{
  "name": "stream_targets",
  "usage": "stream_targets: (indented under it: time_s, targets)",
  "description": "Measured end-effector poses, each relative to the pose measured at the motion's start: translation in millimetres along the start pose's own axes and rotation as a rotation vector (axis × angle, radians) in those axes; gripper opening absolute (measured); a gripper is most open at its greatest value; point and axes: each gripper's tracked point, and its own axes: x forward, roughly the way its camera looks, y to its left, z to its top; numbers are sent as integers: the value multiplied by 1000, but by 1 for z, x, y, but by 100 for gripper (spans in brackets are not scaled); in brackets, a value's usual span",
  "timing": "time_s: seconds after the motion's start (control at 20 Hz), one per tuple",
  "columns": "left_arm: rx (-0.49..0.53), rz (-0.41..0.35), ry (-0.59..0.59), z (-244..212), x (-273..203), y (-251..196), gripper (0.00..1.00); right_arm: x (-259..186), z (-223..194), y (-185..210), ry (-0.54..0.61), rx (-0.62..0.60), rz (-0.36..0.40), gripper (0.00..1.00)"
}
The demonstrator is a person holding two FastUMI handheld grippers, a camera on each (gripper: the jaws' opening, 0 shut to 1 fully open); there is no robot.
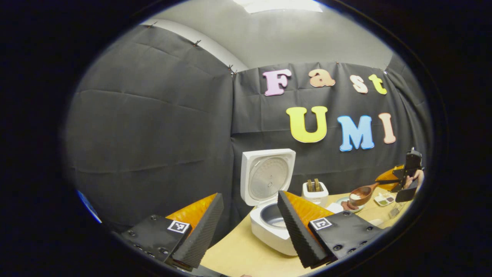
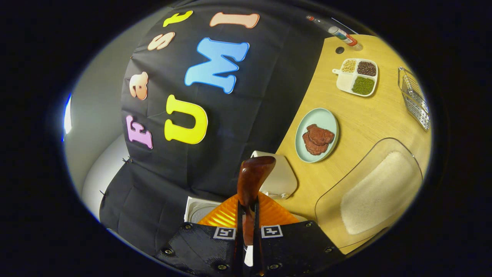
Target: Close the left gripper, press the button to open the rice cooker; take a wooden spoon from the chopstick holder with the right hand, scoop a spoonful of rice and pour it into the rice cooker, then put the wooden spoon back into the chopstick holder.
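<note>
You work in a staged kitchen set inside a recording booth: black cloth walls pinned up around a wooden bench that carries a rice cooker, a chopstick holder, a plate of food, a divided dish of grains and a clear tub of rice.

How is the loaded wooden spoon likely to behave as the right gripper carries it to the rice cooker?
The wooden spoon looks stiff, so it should not bend. The rice sits loose in its shallow bowl and would probably spill if tilted. The right gripper pinches only the narrow handle, so it may twist.
</note>
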Motion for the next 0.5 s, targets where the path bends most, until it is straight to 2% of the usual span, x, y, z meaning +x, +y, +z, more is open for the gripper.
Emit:
stream_targets:
  time_s: [0.4,0.45,0.5]
  targets:
    - [-25,78,22,-16,-15,47,92,59,-66,43,93,-81,44,10]
    - [-25,89,24,-17,-19,54,98,65,-73,46,101,-93,47,10]
    - [-25,102,28,-18,-23,62,98,73,-81,49,106,-107,49,10]
